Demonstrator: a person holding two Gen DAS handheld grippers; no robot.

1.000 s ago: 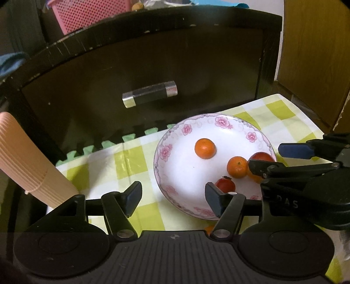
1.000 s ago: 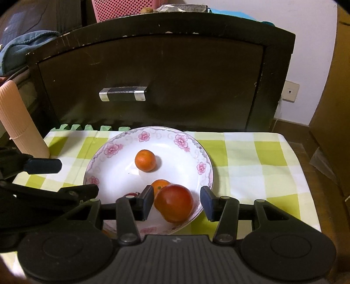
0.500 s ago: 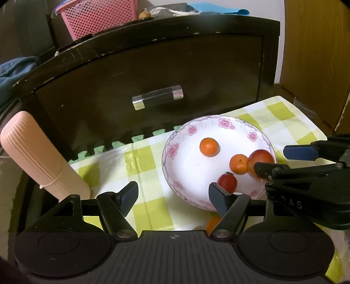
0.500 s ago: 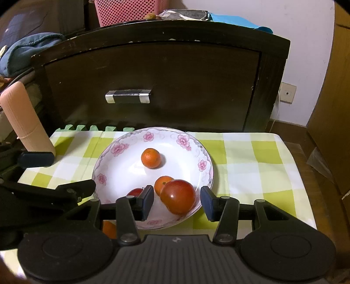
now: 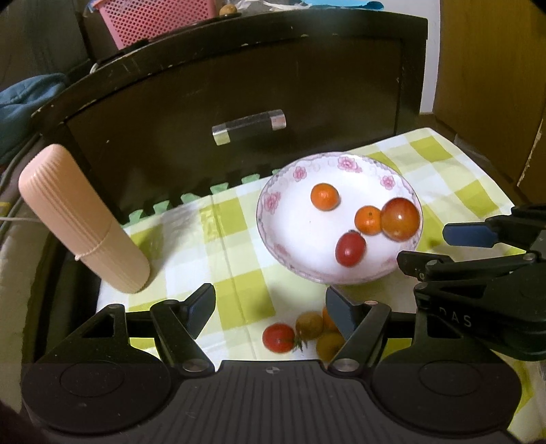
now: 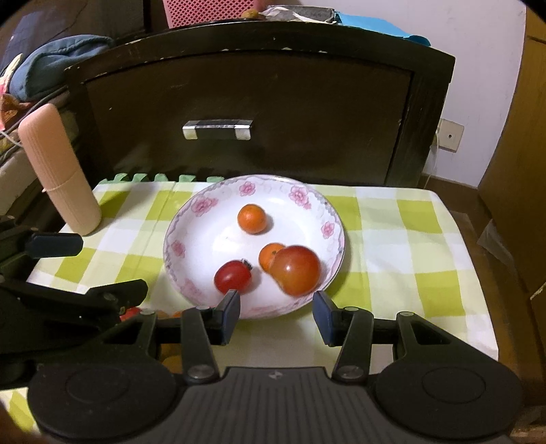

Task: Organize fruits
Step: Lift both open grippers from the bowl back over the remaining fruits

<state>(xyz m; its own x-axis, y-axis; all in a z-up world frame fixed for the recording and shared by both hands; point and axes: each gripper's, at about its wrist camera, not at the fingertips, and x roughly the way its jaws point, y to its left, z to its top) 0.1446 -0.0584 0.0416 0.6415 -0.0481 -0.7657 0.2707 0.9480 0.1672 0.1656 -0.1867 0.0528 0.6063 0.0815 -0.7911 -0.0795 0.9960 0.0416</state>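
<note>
A white plate with pink flowers (image 5: 269,218) (image 6: 170,246) stands on the checked cloth. In it lie two small oranges (image 6: 252,218) (image 6: 269,256), a big red fruit (image 6: 296,269) (image 5: 400,218) and a small red tomato (image 6: 233,276) (image 5: 350,248). My right gripper (image 6: 276,307) is open at the plate's near rim, and the big red fruit lies just beyond its fingertips. My left gripper (image 5: 269,305) is open over the cloth, left of the plate. A red tomato (image 5: 278,337) and two yellowish fruits (image 5: 309,325) lie loose by its right finger.
A pink ribbed cylinder (image 5: 82,218) (image 6: 58,170) stands at the cloth's left edge. Behind the plate rises a dark drawer front with a metal handle (image 5: 249,126). A pink basket (image 5: 160,20) sits on top. Bare checked cloth (image 6: 409,239) lies right of the plate.
Both grippers have drawn back from the plate. The big red fruit, earlier between the right fingers, now lies ahead of them. Loose fruits have come into view by the left gripper.
</note>
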